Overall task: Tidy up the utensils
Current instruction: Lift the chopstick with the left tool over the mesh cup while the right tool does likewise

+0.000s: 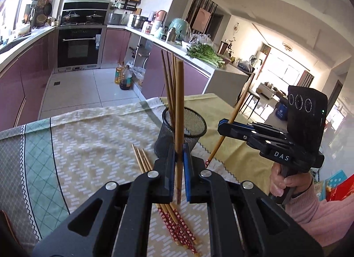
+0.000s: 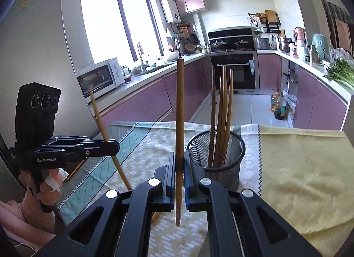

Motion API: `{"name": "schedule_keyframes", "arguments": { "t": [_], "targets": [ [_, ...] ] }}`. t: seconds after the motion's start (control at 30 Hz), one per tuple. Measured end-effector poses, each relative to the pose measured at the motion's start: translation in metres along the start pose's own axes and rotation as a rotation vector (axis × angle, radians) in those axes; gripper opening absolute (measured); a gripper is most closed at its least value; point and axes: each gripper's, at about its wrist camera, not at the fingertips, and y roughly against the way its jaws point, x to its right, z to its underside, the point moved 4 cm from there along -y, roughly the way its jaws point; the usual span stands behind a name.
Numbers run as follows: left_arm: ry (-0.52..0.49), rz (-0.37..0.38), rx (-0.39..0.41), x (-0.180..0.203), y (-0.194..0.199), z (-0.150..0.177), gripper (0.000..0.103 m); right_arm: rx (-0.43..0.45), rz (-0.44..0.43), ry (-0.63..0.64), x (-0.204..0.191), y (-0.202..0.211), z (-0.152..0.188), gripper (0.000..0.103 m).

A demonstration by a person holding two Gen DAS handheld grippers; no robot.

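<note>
We see a table draped in a patterned yellow-and-white woven cloth with a green lattice border toward its left edge, and a plain pale-yellow cloth covering the right side up to the far right corner; that yellow stretch lies bare and gives open room. Near the middle of the far edge stands a round black wire-mesh cup holding several brown wooden chopsticks upright, their tips leaning slightly apart. On the patterned cloth, nearer the front edge, lies a loose bundle of bamboo chopsticks with red flowered ends, fanned out flat. Our left gripper is clamped tight on one brown wooden chopstick, held upright above the cloth, just in front of the mesh cup. Our right gripper is likewise clenched on a single upright wooden chopstick with a red patterned lower end, held just left of the cup. Both black grippers have blue pads and smooth matte arms.
</note>
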Motion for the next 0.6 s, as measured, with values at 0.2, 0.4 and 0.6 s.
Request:
{"name": "schedule_keyframes", "arguments": {
  "t": [0.2, 0.4, 0.6],
  "targets": [
    [-0.008, 0.008, 0.04, 0.006, -0.005, -0.023, 0.007, 0.04, 0.013, 0.017, 0.004, 0.008, -0.02, 0.006],
    [-0.03, 0.008, 0.093, 0.014, -0.005, -0.051, 0.007, 0.085, 0.023, 0.039, 0.008, 0.017, -0.045, 0.006],
    [-0.053, 0.004, 0.141, 0.023, -0.002, -0.077, 0.007, 0.138, 0.039, 0.067, 0.01, 0.027, -0.067, 0.006]
  ]
}}
